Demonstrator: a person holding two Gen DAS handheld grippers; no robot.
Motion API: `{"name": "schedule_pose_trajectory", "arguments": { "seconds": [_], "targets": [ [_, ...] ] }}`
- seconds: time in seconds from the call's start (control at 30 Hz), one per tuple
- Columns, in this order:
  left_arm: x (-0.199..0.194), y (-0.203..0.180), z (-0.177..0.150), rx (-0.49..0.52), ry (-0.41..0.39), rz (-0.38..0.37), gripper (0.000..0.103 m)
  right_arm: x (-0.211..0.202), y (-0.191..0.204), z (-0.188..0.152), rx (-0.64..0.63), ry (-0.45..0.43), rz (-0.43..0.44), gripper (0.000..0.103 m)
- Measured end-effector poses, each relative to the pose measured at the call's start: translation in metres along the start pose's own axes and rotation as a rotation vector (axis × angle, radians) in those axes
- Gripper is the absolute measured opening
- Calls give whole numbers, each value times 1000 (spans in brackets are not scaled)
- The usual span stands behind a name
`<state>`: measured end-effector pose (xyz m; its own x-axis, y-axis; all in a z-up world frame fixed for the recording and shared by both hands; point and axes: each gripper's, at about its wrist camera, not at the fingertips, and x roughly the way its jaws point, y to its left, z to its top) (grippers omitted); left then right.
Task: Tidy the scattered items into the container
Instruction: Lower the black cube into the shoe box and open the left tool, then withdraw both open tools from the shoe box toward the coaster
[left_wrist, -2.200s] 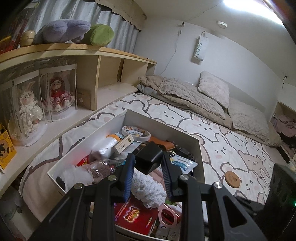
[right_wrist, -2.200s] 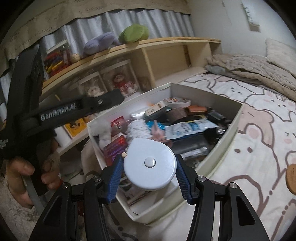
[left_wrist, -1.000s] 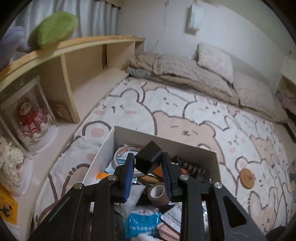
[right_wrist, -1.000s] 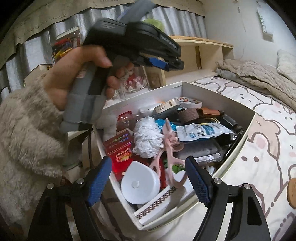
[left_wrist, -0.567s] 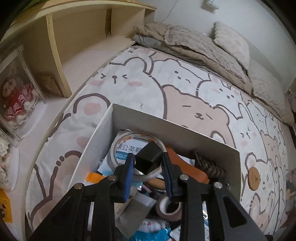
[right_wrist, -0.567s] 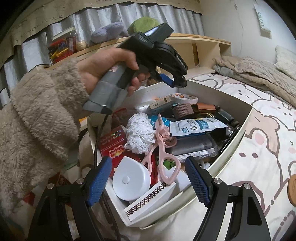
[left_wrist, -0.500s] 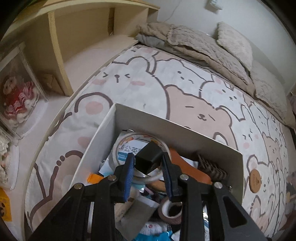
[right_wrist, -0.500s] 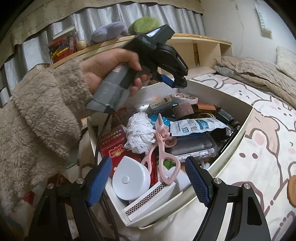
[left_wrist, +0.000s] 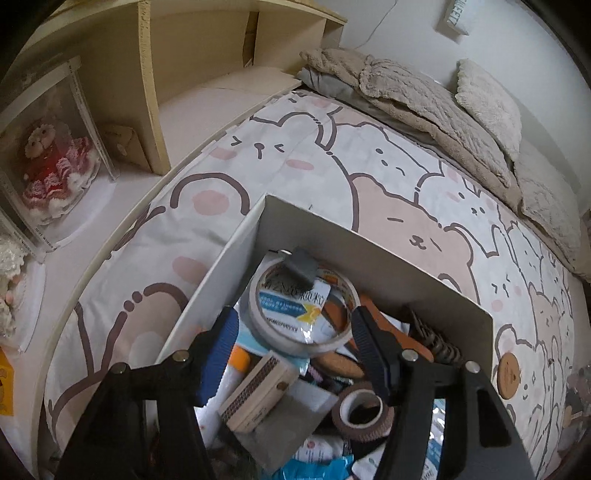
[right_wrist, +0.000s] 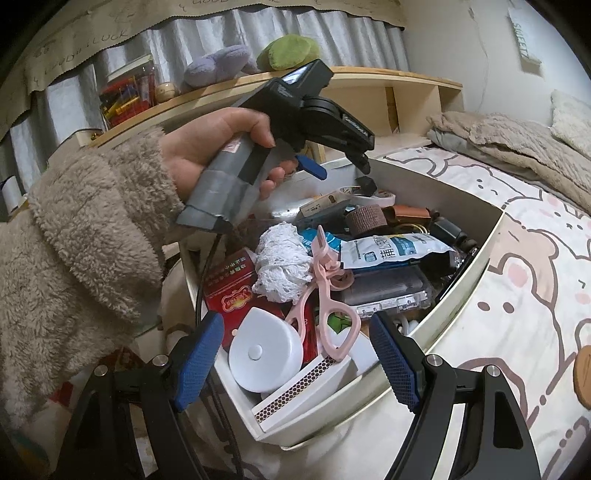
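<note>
The left claw (left_wrist: 291, 345) hangs over the far end of the white box (left_wrist: 373, 251) on the bed (left_wrist: 303, 158), its jaws opening with nothing pinched; the small black block (left_wrist: 303, 266), blurred, sits apart from them on the tape roll (left_wrist: 299, 314). The right claw (right_wrist: 295, 363) stands spread and empty above the near end, where clutter hides the box's floor.

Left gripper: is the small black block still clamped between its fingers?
No: the left gripper is opening with nothing between its fingers, and the black block lies on the tape roll in the box.
</note>
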<state>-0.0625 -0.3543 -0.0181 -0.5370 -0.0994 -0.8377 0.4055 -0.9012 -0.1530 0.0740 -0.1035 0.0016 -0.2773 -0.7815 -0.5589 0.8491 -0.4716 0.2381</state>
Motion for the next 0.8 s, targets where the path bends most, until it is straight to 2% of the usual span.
{"name": "schedule_pose_trajectory", "arguments": {
  "seconds": [0.27, 0.8],
  "targets": [
    [-18, -1, -15, 12, -20, 8, 63, -12, 4, 0, 2, -15, -12, 81],
    [-79, -19, -56, 69, -104, -79, 67, -39, 6, 4, 5, -63, -32, 81]
  ]
}}
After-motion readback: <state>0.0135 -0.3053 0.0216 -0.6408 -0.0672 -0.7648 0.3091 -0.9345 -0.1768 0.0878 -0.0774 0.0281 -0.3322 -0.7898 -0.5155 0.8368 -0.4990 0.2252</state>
